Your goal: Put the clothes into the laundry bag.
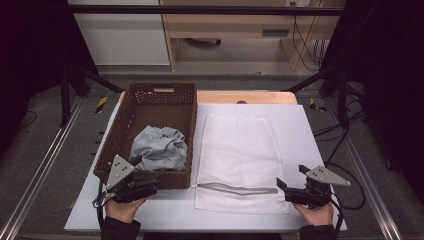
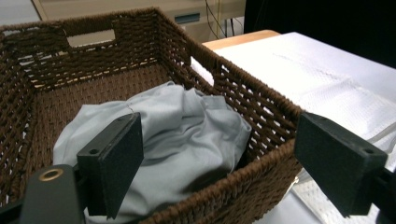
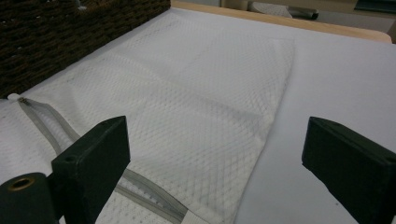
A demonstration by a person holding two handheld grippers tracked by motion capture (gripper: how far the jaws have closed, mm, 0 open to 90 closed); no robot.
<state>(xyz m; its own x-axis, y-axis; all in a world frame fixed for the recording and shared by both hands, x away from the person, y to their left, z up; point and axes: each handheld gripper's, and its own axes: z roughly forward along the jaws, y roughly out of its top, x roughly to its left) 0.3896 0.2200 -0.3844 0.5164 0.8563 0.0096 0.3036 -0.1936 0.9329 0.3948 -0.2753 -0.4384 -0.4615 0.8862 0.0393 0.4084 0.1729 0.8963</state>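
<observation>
nearest the person, the left gripper (image 1: 131, 184) hangs at the near rim of the wicker basket (image 1: 186, 95), its jaws spread wide with nothing between them. in the left gripper view those jaws frame the crumpled grey garment (image 2: 173, 140), which lies straight ahead and a little below, heaped in the near half of the basket, just past the rim. the left hand is plainly the nearer one to it.

the right gripper (image 1: 300, 187) sits at the near right corner of the white mesh laundry bag (image 1: 240, 150), jaws likewise apart and empty. the bag lies flat on the white table (image 1: 305, 125), just beside the basket, its long axis running away from the person, the grey zipper (image 1: 237, 189) crossing its near end from side to side. the zipper looks slightly parted, judging by its bowed line, but how far it is open is hard to tell.

the garment's underside and its shape are hidden in its folds. the zipper pull is too small to make out surely.
</observation>
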